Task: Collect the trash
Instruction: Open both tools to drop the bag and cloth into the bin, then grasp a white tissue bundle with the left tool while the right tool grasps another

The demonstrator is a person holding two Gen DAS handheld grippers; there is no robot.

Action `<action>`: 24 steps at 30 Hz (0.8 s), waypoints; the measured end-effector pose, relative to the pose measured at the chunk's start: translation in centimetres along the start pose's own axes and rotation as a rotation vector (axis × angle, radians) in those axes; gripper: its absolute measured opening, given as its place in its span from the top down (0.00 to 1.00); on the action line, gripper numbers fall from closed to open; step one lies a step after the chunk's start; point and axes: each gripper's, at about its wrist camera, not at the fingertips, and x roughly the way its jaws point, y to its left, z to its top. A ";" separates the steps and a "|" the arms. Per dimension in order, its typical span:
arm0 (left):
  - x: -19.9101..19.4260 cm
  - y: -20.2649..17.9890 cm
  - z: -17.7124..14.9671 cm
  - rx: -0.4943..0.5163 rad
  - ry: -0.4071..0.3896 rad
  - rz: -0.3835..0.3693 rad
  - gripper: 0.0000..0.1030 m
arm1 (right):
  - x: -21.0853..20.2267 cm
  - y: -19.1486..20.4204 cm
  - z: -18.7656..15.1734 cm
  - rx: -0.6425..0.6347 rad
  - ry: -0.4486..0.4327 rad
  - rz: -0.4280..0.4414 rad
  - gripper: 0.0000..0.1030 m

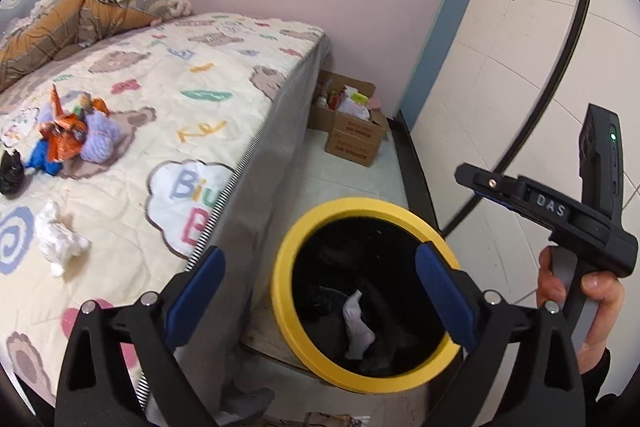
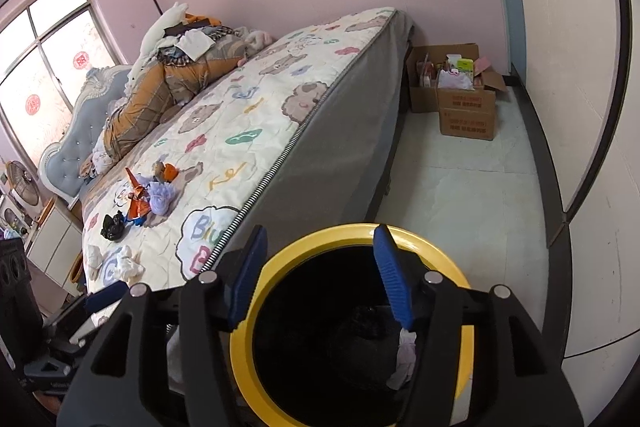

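A bin with a yellow rim and a black liner stands on the floor beside the bed. My left gripper hangs over it, jaws wide open and empty. My right gripper is above the same bin, open with nothing between its pads. A pale crumpled tissue and dark scraps lie inside the bin. On the quilt lie an orange wrapper, a purple ball, a blue scrap, a black bag and a white tissue wad.
The bed fills the left side, with heaped bedding and clothes near the headboard. Open cardboard boxes stand on the floor by the pink wall. A hand holds the right gripper's handle. A tiled wall runs along the right.
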 end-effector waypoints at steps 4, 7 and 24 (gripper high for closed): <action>-1.3 2.4 0.9 -0.039 -0.057 0.059 0.08 | -0.1 1.5 0.2 -0.028 -0.027 0.044 0.41; -2.1 4.6 1.4 -0.071 -0.080 0.117 0.08 | 0.1 3.1 0.3 -0.061 -0.040 0.075 0.39; -8.4 17.1 1.4 -0.214 -0.192 0.386 0.08 | 4.3 13.6 0.7 -0.198 -0.024 0.252 0.27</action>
